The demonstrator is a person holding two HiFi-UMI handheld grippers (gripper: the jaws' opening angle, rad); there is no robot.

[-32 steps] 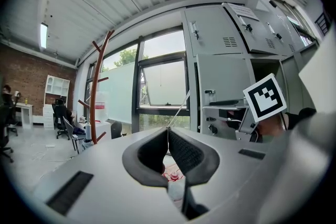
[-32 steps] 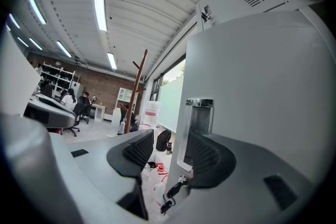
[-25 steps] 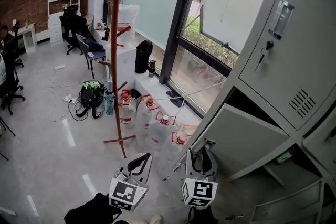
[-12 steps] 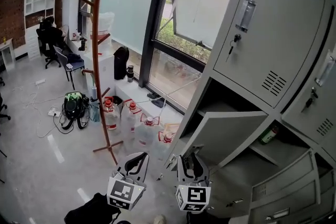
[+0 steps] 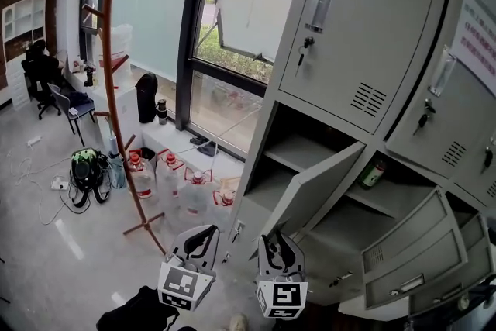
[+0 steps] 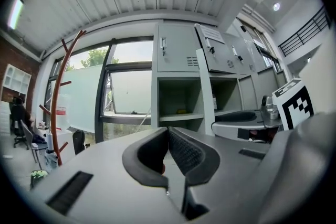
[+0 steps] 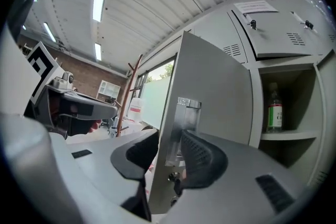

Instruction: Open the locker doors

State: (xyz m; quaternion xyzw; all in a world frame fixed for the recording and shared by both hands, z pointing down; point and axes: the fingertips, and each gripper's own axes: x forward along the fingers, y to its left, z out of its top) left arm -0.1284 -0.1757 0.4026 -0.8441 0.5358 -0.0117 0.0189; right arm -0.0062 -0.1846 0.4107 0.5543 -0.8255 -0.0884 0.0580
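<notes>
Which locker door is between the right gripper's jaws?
The swung-open door below the shut top-left door. The right gripper straddles its handle edge, and its jaws have just been closing.

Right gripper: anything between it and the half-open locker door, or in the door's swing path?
Nothing visible. The locker door already stands by its handle edge between the jaws of the right gripper, which have just been closing; whether the pads press is unclear. The water jugs stand left of its swing.
</notes>
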